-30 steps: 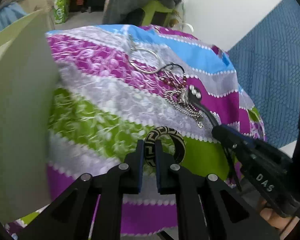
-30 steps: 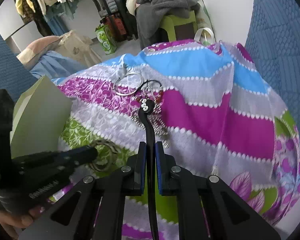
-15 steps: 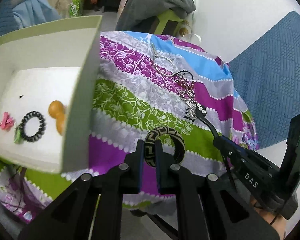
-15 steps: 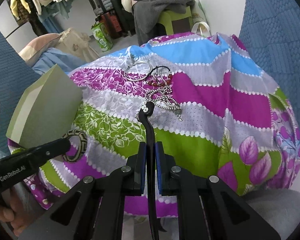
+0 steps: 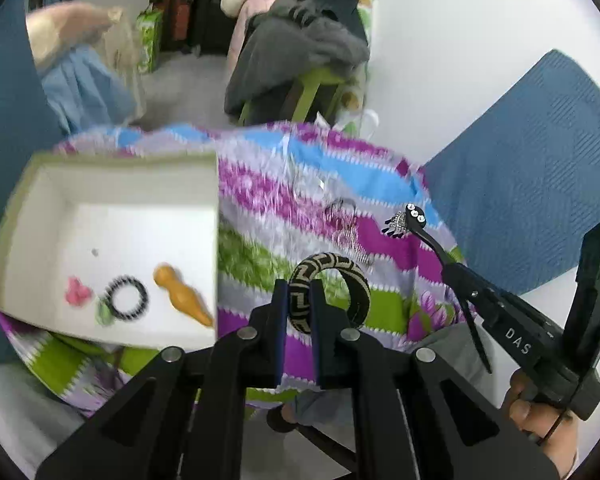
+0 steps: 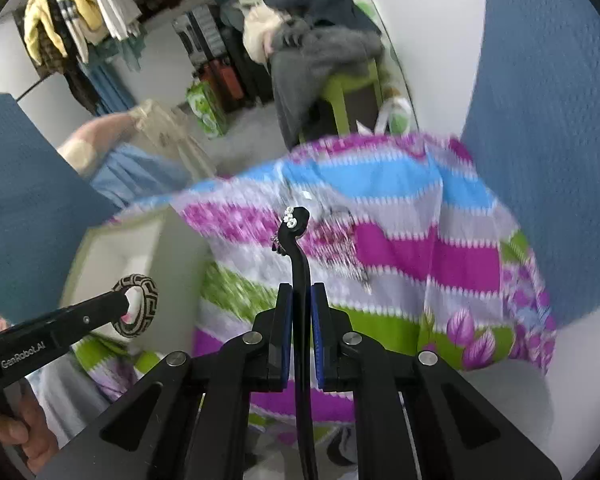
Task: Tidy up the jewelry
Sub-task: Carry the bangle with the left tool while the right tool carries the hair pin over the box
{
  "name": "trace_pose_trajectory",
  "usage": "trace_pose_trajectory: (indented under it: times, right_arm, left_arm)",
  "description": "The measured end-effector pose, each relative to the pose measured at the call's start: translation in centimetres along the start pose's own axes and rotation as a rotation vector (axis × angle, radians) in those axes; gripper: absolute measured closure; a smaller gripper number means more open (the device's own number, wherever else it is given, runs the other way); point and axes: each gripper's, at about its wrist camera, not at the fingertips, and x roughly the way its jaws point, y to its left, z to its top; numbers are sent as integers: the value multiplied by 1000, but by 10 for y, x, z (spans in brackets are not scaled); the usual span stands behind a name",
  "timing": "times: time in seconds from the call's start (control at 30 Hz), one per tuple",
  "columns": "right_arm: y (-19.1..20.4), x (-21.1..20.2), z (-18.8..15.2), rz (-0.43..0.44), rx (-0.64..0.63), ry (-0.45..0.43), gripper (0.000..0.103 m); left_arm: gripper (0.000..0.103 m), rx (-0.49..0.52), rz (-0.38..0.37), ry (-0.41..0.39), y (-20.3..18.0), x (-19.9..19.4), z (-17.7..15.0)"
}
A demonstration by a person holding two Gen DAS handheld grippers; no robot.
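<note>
A black-and-tan bangle (image 5: 332, 288) with a Greek-key pattern stands on edge, pinched at its near-left rim and lifted above the striped cloth (image 5: 260, 216). To its right a slim black hair clip (image 5: 428, 236), curved and tipped with three white stones and a small silver ornament, is held up at a slant. On the cloth farther back lies a blurred tangle of silver chains and rings (image 5: 344, 224). At left, the open white box (image 5: 52, 184) holds a pink piece (image 5: 77, 291), a black coiled band (image 5: 126, 298) and an amber piece (image 5: 182, 294).
</note>
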Motion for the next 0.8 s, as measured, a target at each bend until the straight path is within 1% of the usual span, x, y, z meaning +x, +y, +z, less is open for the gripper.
trace_pose_trajectory:
  times: [0.17, 0.27, 0.4, 0.47, 0.6, 0.7, 0.8]
  right_arm:
    - [31, -33, 38, 1, -21, -81, 97]
    - [48, -51, 58, 16, -29, -130, 97]
    - [72, -63, 76, 28, -40, -175, 98]
    - [86, -62, 82, 29, -61, -188, 98]
    - [91, -44, 83, 31, -49, -165, 98]
    - [82, -19, 72, 22, -37, -108, 98]
    - [68, 12, 52, 16, -34, -36, 97]
  left_arm:
    - [93, 28, -6, -60, 2, -42, 33]
    - [93, 43, -5, -99, 6, -66, 50]
    - [93, 54, 15, -147, 19, -93, 68]
    - [93, 55, 30, -154, 29, -99, 73]
    - [93, 18, 38, -148, 61, -102, 72]
    - [93, -14, 39, -132, 82, -97, 65]
    - [93, -43, 45, -112, 100, -89, 53]
